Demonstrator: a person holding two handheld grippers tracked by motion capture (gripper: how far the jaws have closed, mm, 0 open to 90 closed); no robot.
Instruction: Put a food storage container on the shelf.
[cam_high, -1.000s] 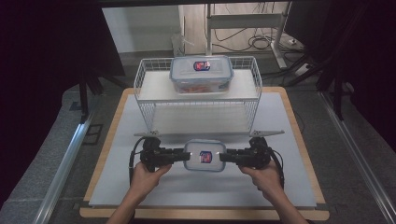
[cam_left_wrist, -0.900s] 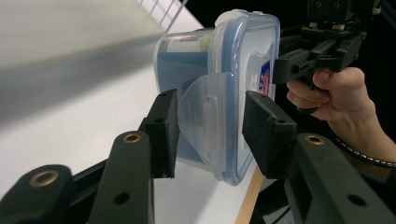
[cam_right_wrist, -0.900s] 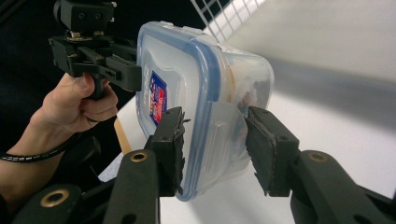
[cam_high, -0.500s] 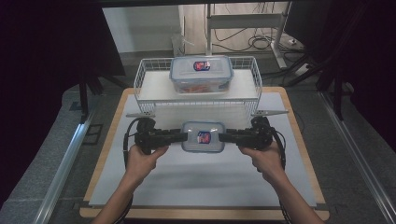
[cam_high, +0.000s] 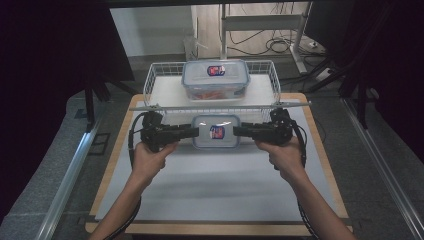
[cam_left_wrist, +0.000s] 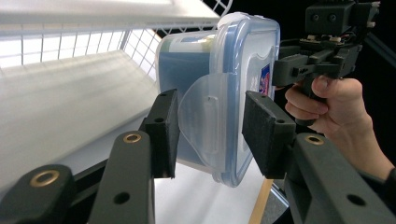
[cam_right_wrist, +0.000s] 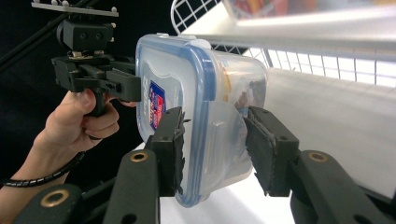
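Two claws, left claw (cam_high: 196, 132) and right claw (cam_high: 236, 131), clamped on opposite ends of small container (cam_high: 216, 131); lifted from desk (cam_high: 210, 185) toward wire rack (cam_high: 155, 86) at far edge since earlier frames.

Box (cam_high: 216, 132) carried away from the person to just before the wire basket (cam_high: 159, 70), higher off the table (cam_high: 210, 180), left gripper (cam_high: 196, 132) and right gripper (cam_high: 236, 131) moved with it
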